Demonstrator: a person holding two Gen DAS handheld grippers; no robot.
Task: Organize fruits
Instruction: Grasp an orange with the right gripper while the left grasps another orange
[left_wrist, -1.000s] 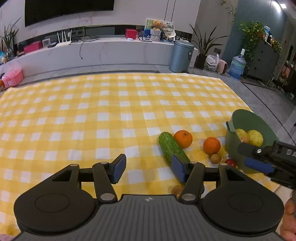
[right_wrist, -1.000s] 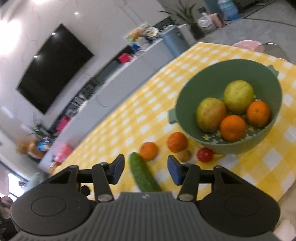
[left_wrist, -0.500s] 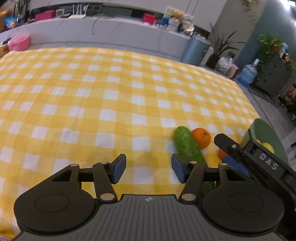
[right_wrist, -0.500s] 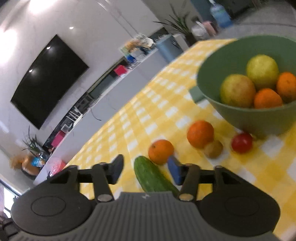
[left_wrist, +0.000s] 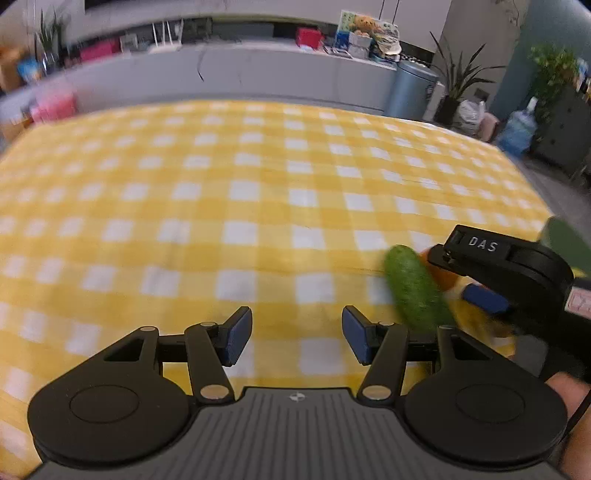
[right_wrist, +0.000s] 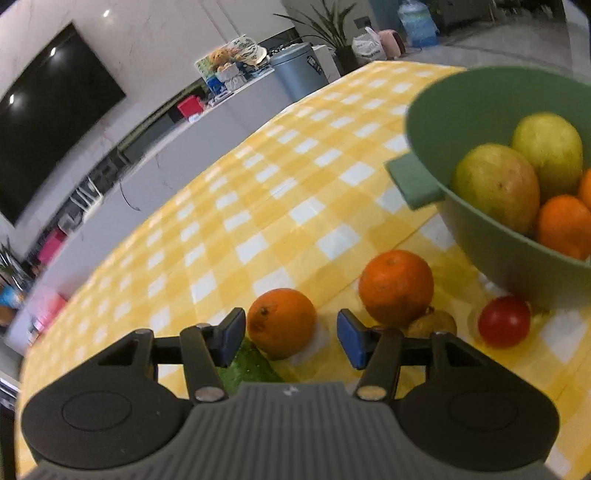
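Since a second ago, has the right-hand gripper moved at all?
Yes. In its own view the green bowl has slid off to the right, and the right gripper now sits open around an orange on the cloth.

Each handheld gripper is built of matte black plastic: a ribbed grey-black body stamped with a small round emblem, flanked by two large round discs. The left gripper and the right gripper are fitted with angular linkage arms pinned by silver screws and tipped with blue pads. "DAS" is printed in white on the right gripper's side.
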